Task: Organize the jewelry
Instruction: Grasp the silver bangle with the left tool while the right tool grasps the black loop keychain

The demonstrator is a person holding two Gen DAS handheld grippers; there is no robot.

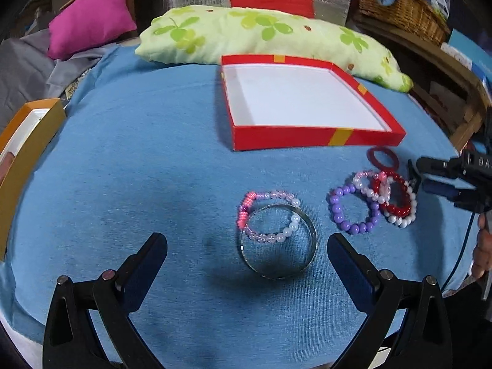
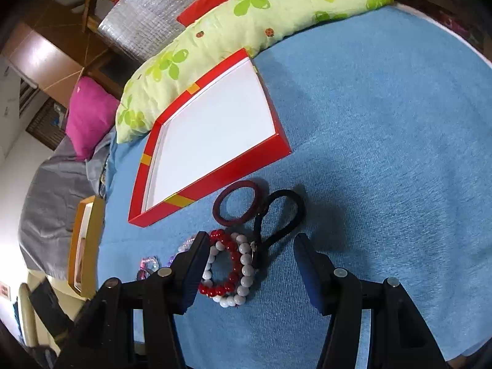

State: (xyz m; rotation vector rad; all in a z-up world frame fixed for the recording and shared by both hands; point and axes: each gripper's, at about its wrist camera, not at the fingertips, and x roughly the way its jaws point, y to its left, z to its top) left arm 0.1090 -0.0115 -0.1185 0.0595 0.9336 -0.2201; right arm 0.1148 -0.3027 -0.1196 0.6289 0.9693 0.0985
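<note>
A: Where do the bracelets lie relative to the left gripper [image 1: 247, 246]?

B: Its jaws stand wide apart and hold nothing. Between them, a little farther, lies the metal bangle [image 1: 278, 241] on the blue cloth [image 1: 138, 169]. A pink and clear bead bracelet [image 1: 267, 216] lies partly over the far rim of the bangle, touching it.

A: And the right gripper [image 2: 249, 264]?

B: Also wide, also holding nothing. The red bead bracelet [image 2: 226, 264] and the white bead bracelet [image 2: 243, 272] lie one over the other between its jaws, close to the left jaw. In the left wrist view this gripper comes in from the right edge, just beside the same heap.

A: What else is around?

B: A purple bead bracelet [image 1: 353, 212] lies to the left of the heap and touches it. A dark red ring bangle [image 2: 236, 203] lies farther, near the red box [image 2: 215, 190], which is open with a white inside. A black loop band [image 2: 281, 215] lies just to the right of the ring bangle, and one end reaches the white beads. A green patterned pillow [image 1: 261, 35] lies behind the box, and a gold box [image 1: 27, 150] sits at the far left edge.
</note>
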